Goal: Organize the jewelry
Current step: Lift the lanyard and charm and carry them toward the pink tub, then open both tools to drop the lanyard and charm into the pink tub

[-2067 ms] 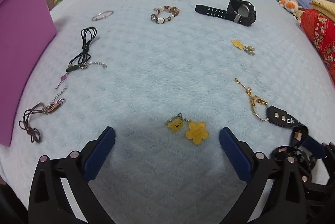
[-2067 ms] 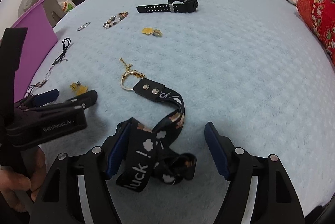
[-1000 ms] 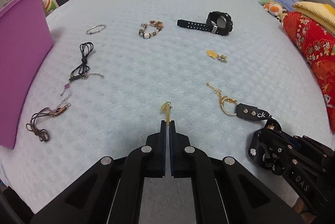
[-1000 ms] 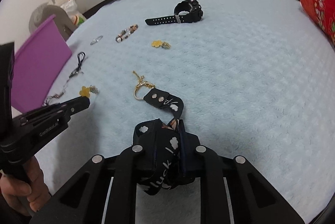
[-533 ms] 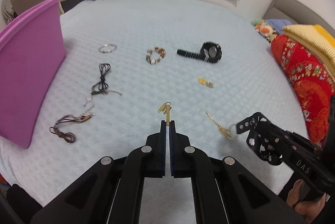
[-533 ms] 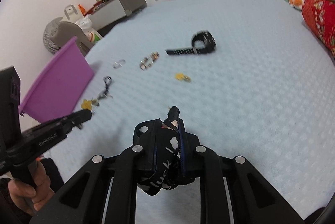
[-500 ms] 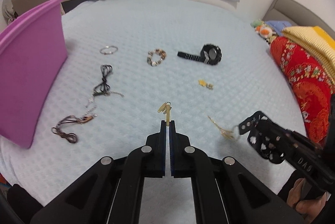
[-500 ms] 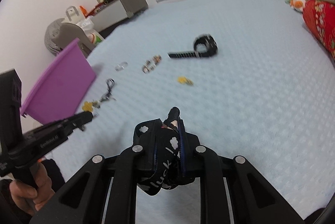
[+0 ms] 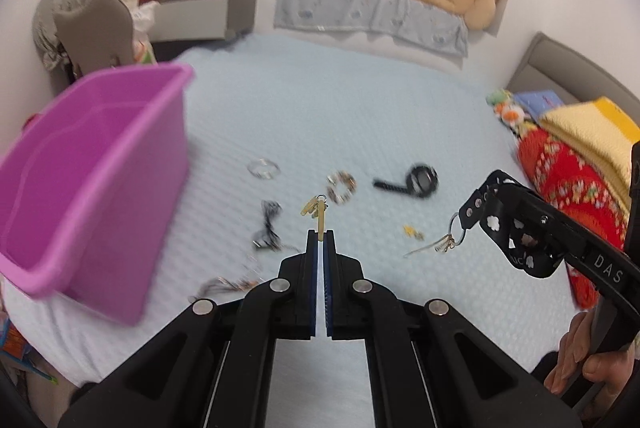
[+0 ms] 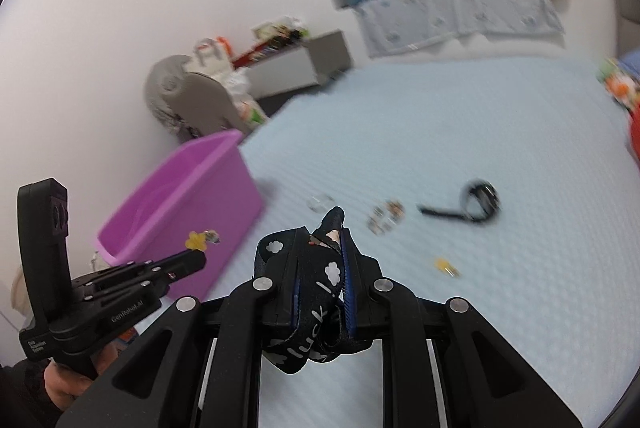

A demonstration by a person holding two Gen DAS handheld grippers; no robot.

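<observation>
My left gripper (image 9: 320, 236) is shut on a yellow flower charm (image 9: 316, 212), which sticks up edge-on from the pads; the right wrist view shows the charm (image 10: 199, 239) at that gripper's tip, in front of the purple bin (image 10: 188, 204). My right gripper (image 10: 322, 248) is shut on a black lanyard (image 10: 316, 312) with white clouds and lettering. In the left wrist view the lanyard (image 9: 492, 212) hangs high above the bed with its gold key ring (image 9: 450, 238) dangling. The purple bin (image 9: 92, 180) stands open at the left on the bed.
On the pale blue bedspread (image 9: 360, 116) lie a black watch (image 9: 416, 182), a beaded bracelet (image 9: 341, 187), a silver ring bangle (image 9: 263, 169), a black cord necklace (image 9: 269, 224), a brown cord (image 9: 224, 284) and a small yellow charm (image 9: 412, 231). Red and yellow bedding (image 9: 568, 164) is piled at the right.
Both grippers have risen well above the bed with their loads. The lanyard's key ring has left the bedspread. The purple bin's open top has come into view.
</observation>
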